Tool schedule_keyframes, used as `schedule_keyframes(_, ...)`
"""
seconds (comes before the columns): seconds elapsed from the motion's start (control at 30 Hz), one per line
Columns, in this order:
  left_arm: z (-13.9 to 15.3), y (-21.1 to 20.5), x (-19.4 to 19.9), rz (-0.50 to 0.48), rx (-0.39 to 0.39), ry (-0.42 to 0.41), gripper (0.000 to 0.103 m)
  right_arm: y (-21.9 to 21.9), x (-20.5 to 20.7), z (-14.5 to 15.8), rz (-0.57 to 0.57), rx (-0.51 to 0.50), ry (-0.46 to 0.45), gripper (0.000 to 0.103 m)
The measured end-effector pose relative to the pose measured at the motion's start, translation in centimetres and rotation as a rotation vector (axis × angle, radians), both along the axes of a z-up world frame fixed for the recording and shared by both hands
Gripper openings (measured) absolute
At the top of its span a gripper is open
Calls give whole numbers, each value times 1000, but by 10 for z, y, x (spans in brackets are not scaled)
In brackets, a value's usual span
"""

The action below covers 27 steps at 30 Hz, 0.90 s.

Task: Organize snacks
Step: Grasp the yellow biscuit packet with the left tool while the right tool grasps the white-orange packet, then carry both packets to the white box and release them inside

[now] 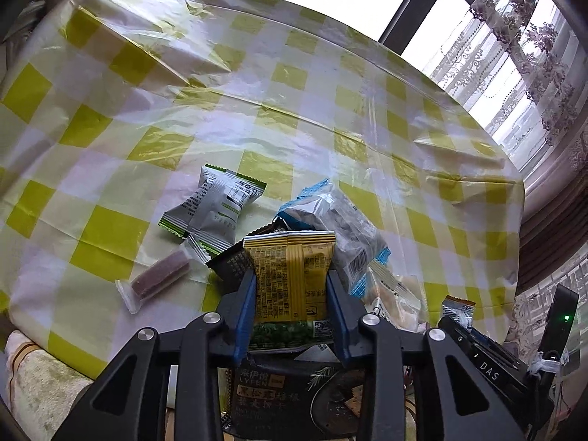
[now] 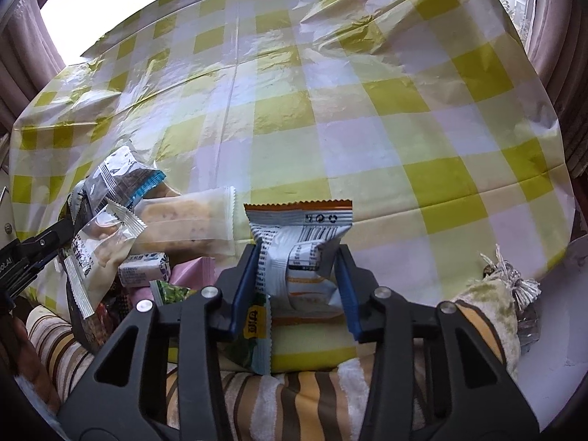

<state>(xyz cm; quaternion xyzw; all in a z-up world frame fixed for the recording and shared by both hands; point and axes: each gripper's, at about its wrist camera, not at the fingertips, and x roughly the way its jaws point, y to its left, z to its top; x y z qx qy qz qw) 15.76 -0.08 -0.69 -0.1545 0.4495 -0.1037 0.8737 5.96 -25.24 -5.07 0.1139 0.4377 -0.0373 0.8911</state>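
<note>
Left wrist view: left gripper [image 1: 290, 286] is clamped on a yellow snack packet [image 1: 290, 275], blue pads pressing both its sides, packet upright at the near edge of the tabletop [image 1: 257, 110], which wears a yellow-and-white check plastic cover. Just behind the packet, a heap: a grey-and-blue wrapper [image 1: 341, 228], a dark packet [image 1: 231, 262] poking out left of the yellow one. Left of the heap, a green-and-silver packet [image 1: 217, 205] lies flat, and nearer the near edge a clear-wrapped brown bar [image 1: 158, 281] lies apart from it. Below the jaws, a dark LYFEN biscuit pack [image 1: 290, 397]. At the right edge of this view, the right gripper's black body shows, its orange-and-silver packet [image 1: 457, 308] just peeking up. Window and lace curtain [image 1: 522, 47] at far right, seen only here.

Right wrist view: right gripper [image 2: 299, 275] is closed around the orange-and-silver packet [image 2: 299, 246], which is crumpled between the pads, over the near edge of the tabletop [image 2: 367, 110]. A green-and-yellow packet [image 2: 253, 330] hangs below the left pad. Left side shows the heap from the other side: a long pale clear-wrapped bar [image 2: 191, 220], a small clear pouch [image 2: 106, 246], the grey-and-blue wrapper [image 2: 121, 180], a small white box [image 2: 145, 270]. A striped towel [image 2: 294, 397] lies under the gripper, a silver-tied bundle [image 2: 511, 279] at right; neither is clear in the other view. The left gripper [image 2: 55, 235] enters from the left edge, jaws hidden.
</note>
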Motion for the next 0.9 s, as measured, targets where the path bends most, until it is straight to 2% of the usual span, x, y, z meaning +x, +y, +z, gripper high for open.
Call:
schedule_keyframes(0.23,12,4,-11,28,-1,-68,36,1,-15,14,-6,6,-95,45)
schedule_keyframes(0.47,29,1,-27,47,-10,-149,36,-6,-26,24,-15,33,-153,45)
schedule_keyframes(0.7,47,-29,-46,-8,-27,-221,36,-21,-42,30,-29,72,-187,45)
schedule_keyframes(0.9,58,-72,-61,-112,-46,-253,36,-39,-58,33,-48,106,-199,45)
